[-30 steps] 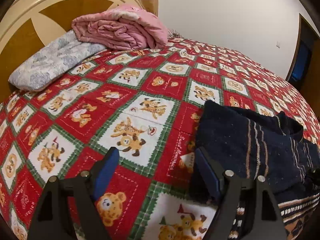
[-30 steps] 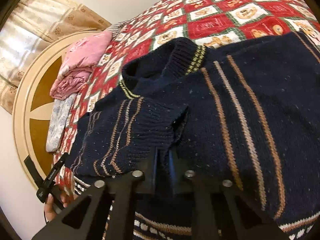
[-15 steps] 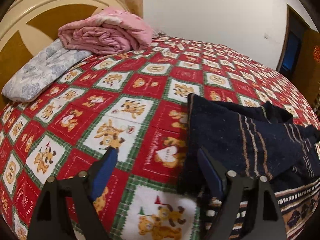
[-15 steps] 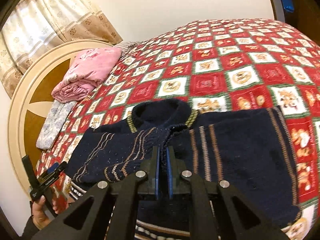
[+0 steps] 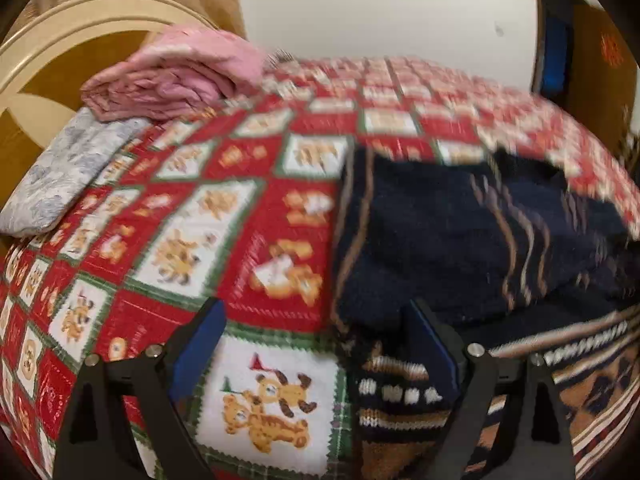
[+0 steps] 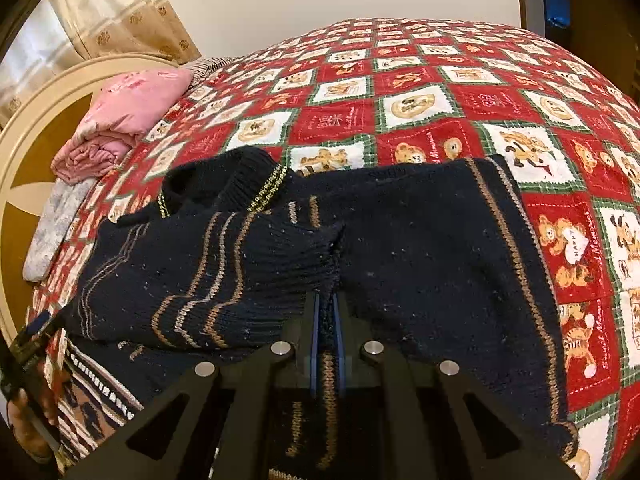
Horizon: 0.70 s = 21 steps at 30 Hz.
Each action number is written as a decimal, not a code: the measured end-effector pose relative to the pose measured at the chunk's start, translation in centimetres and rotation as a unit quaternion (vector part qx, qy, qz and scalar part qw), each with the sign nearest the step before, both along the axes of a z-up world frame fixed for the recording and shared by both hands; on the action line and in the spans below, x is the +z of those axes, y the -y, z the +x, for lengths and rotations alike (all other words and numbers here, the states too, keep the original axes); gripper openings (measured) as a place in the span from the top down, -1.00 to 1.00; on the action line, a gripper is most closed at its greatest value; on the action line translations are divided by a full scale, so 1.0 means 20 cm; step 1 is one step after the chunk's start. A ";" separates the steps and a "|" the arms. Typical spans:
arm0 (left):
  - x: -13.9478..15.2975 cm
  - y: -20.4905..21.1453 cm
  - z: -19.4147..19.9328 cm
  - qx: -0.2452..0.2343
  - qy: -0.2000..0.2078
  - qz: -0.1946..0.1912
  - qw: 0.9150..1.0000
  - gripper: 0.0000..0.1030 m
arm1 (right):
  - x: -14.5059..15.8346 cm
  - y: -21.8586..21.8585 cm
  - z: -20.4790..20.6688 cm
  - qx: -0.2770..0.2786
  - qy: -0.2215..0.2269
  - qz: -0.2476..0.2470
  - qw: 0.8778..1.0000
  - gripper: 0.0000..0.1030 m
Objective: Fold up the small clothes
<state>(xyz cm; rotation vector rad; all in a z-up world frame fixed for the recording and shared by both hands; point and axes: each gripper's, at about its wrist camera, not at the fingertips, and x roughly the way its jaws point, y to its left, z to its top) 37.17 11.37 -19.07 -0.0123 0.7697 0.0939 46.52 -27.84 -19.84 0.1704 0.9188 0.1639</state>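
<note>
A navy knit sweater (image 6: 420,264) with tan stripes and a patterned hem lies on the bed, collar toward the headboard. My right gripper (image 6: 327,312) is shut on the sweater's ribbed sleeve cuff (image 6: 304,264), and the sleeve lies folded across the body. In the left wrist view, which is blurred, the sweater (image 5: 440,240) fills the right half. My left gripper (image 5: 316,340) hangs over its left edge with jaws opening wide. No fabric is pinched between them; the right finger (image 5: 432,344) is above the hem. The left gripper (image 6: 28,340) and its hand show at the right view's left edge.
The red bedspread (image 5: 192,248) with bear squares covers the whole bed. A folded pink blanket (image 5: 180,76) and a grey floral pillow (image 5: 64,172) lie by the round cream headboard (image 5: 40,80). A white wall stands behind, with a dark doorway (image 5: 556,56) at the right.
My right gripper has drawn back with the cuff, laying the sleeve over the sweater's body. My left gripper has slid right toward the sweater's edge and its jaws have widened.
</note>
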 end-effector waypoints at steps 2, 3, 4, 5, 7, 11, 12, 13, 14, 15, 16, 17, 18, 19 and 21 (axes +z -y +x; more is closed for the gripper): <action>0.05 -0.01 -0.01 0.013 0.024 0.013 1.000 -0.84 | 0.04 -0.02 -0.01 -0.016 0.018 -0.040 0.999 0.80; 0.06 -0.01 0.01 0.015 0.026 0.021 0.999 -0.88 | 0.06 -0.04 -0.02 -0.012 0.027 -0.044 0.999 0.79; 0.06 0.00 0.03 0.014 0.021 0.025 0.999 -0.88 | 0.09 -0.05 -0.03 -0.002 0.038 -0.039 0.999 0.79; 0.05 -0.01 0.05 0.017 0.017 0.025 0.999 -0.88 | 0.11 -0.09 -0.05 0.014 0.050 -0.034 0.998 0.79; 0.01 0.00 0.08 0.019 -0.001 0.018 1.000 -0.88 | 0.15 -0.18 -0.07 0.065 0.063 -0.019 0.996 0.79; -0.09 0.06 0.09 0.001 -0.039 0.033 0.999 -0.88 | 0.09 -0.40 -0.09 0.150 0.051 -0.019 0.987 0.77; -0.11 0.07 0.09 0.000 -0.045 0.036 0.998 -0.88 | 0.07 -0.44 -0.08 0.161 0.041 -0.020 0.986 0.77; -0.11 0.07 0.08 0.001 -0.042 0.033 0.999 -0.88 | 0.02 -0.48 -0.07 0.169 0.027 -0.030 0.985 0.76; -0.11 0.06 0.07 0.001 -0.043 0.028 0.999 -0.88 | -0.03 -0.51 -0.07 0.170 0.003 -0.055 0.984 0.76; -0.10 0.05 0.07 0.001 -0.047 0.023 0.999 -0.88 | -0.04 -0.53 -0.08 0.168 -0.004 -0.063 0.984 0.76; -0.11 0.04 0.07 -0.001 -0.051 0.017 0.999 -0.88 | -0.03 -0.52 -0.08 0.165 -0.009 -0.064 0.984 0.76; -0.11 0.04 0.06 -0.004 -0.052 0.016 0.998 -0.89 | -0.01 -0.52 -0.08 0.159 -0.026 -0.070 0.984 0.76; -0.11 0.04 0.05 -0.007 -0.052 0.018 0.998 -0.91 | 0.01 -0.52 -0.09 0.152 -0.030 -0.084 0.984 0.76; -0.11 0.05 0.04 -0.011 -0.050 0.023 0.998 -0.94 | 0.03 -0.54 -0.11 0.148 -0.019 -0.102 0.984 0.76; -0.12 0.05 0.03 -0.015 -0.045 0.028 0.998 -0.97 | 0.10 -0.63 -0.14 0.167 0.026 -0.123 0.978 0.76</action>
